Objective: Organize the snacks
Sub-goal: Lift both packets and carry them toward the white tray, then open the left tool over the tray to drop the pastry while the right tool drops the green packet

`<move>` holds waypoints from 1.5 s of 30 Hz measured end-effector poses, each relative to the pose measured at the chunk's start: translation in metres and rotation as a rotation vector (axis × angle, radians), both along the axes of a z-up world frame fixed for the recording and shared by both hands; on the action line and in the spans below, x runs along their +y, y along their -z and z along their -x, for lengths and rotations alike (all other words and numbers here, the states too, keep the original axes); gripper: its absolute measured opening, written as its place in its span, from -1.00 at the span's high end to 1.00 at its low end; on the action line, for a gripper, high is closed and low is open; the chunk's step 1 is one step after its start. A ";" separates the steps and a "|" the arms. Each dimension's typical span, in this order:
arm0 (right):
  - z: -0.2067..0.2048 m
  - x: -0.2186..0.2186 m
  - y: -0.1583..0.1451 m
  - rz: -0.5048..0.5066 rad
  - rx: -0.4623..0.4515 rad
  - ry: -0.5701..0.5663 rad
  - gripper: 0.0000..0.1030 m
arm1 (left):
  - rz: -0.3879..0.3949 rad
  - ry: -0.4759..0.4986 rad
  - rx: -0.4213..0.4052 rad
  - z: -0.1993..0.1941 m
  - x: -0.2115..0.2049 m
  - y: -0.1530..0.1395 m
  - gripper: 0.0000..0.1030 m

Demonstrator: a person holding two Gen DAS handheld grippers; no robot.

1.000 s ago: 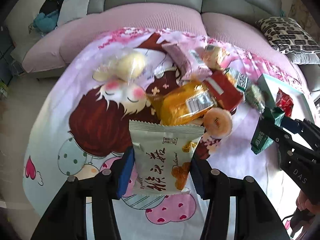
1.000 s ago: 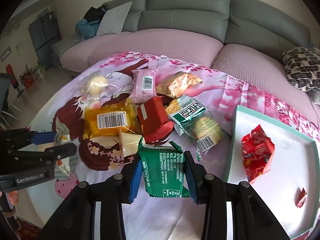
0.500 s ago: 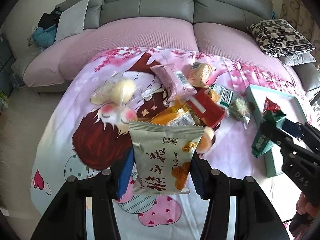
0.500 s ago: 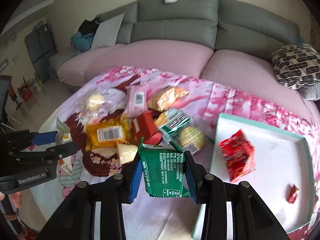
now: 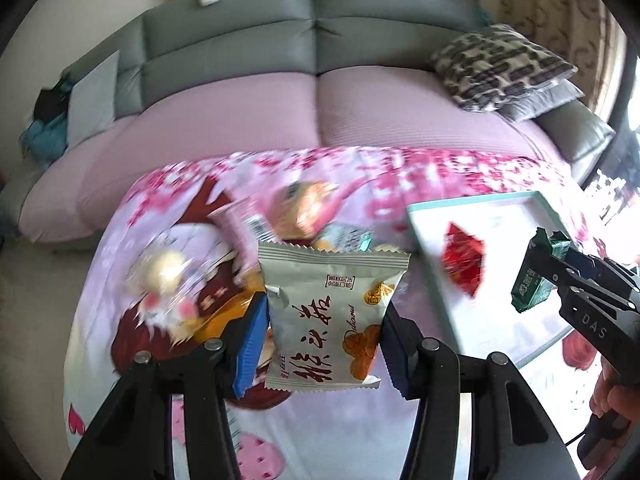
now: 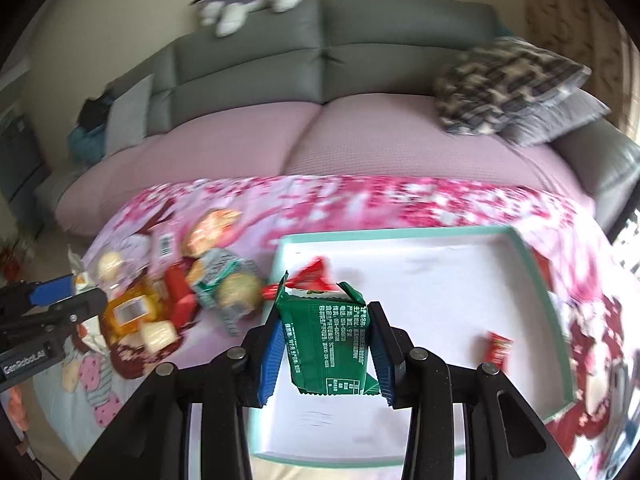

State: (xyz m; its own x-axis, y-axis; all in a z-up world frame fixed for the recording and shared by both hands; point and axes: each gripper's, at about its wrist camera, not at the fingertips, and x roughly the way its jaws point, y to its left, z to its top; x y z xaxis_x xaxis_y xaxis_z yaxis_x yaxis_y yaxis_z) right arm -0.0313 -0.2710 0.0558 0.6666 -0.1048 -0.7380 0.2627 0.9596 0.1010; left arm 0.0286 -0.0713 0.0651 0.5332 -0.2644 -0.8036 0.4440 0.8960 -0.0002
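Left gripper (image 5: 322, 336) and right gripper (image 6: 326, 354) jaws clamped.

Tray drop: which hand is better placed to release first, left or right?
Right, probably. Its tongs hold the green packet directly over the tray. The left tongs hold the white packet over the blanket, beside the tray's near edge.

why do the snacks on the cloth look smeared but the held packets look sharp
Left wrist view: the white packet in the left gripper stays crisp, while the snack pile blurs. Right wrist view: the green packet is sharp; the tray and cushion smear.
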 end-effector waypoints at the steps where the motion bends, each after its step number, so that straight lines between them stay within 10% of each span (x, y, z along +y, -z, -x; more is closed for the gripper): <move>1: 0.004 -0.009 -0.001 0.003 0.005 0.032 0.19 | 0.001 0.022 -0.004 0.001 -0.010 -0.003 -0.06; 20: 0.070 -0.123 0.013 0.049 0.155 0.446 0.19 | -0.043 0.279 0.018 0.027 -0.150 0.015 -0.06; 37: 0.064 -0.129 0.037 0.065 0.244 0.445 0.18 | -0.095 0.315 0.064 0.041 -0.188 0.060 -0.09; 40: 0.064 -0.131 0.038 0.043 0.234 0.449 0.16 | -0.102 0.303 0.051 0.041 -0.186 0.059 -0.42; 45: 0.064 -0.131 0.038 0.040 0.232 0.459 -0.04 | -0.096 0.290 0.042 0.039 -0.183 0.055 -0.42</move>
State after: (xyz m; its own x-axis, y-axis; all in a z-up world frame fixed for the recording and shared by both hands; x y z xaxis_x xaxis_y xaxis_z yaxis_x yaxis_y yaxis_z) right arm -0.0951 -0.4017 0.0175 0.3643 -0.3794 -0.8505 0.6684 0.7424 -0.0449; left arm -0.0103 -0.2538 0.0103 0.4125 -0.3227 -0.8519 0.6829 0.7285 0.0547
